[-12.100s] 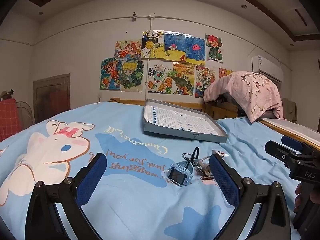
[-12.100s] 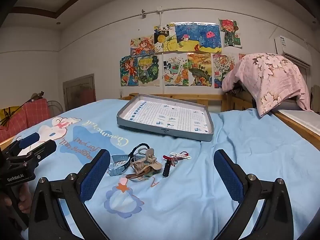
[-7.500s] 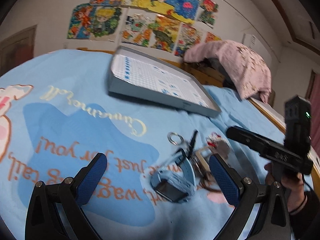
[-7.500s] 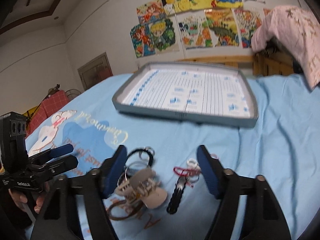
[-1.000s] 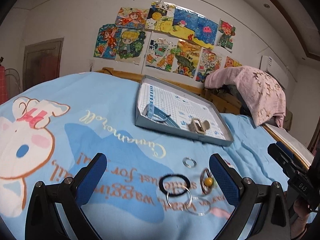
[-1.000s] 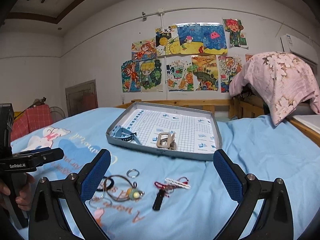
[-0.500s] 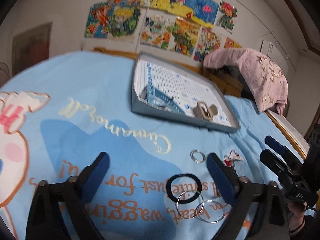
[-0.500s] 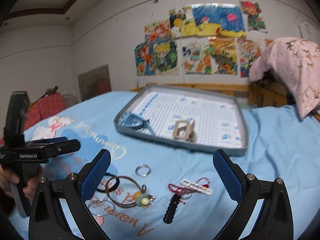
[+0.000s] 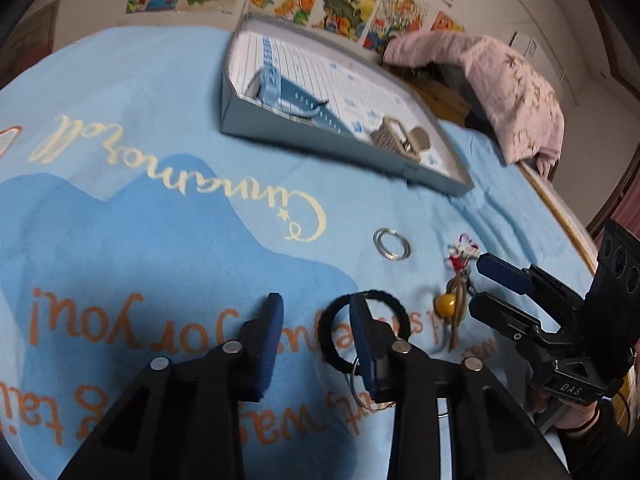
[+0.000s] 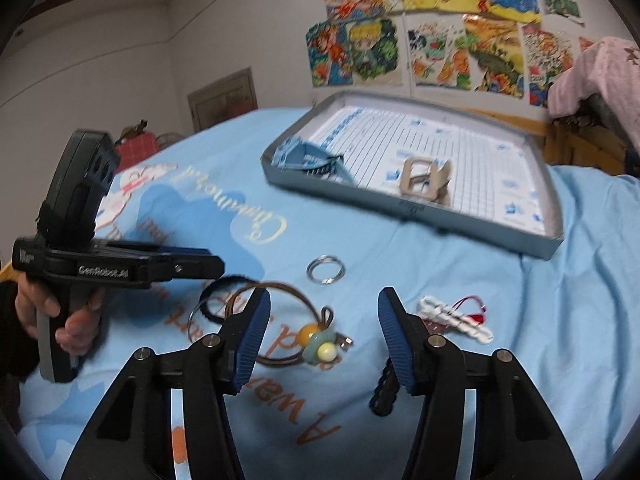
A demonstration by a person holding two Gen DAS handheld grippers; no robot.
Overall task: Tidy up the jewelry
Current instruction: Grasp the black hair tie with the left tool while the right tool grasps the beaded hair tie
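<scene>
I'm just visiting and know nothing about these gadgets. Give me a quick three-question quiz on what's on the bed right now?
1. True or false: the tray already holds the watch and the hair claw.
2. Which item lies between the right gripper fingers: A) key ring, B) bead bracelet, C) hair tie?
3. Which gripper has a finger inside the hair tie's loop?

Key: 1 true; 2 B; 3 the left gripper.

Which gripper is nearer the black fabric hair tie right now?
Left. The left gripper straddles the black fabric hair tie's rim, one finger inside the loop. The right gripper sits beside it, over the beaded cord bracelet.
</scene>
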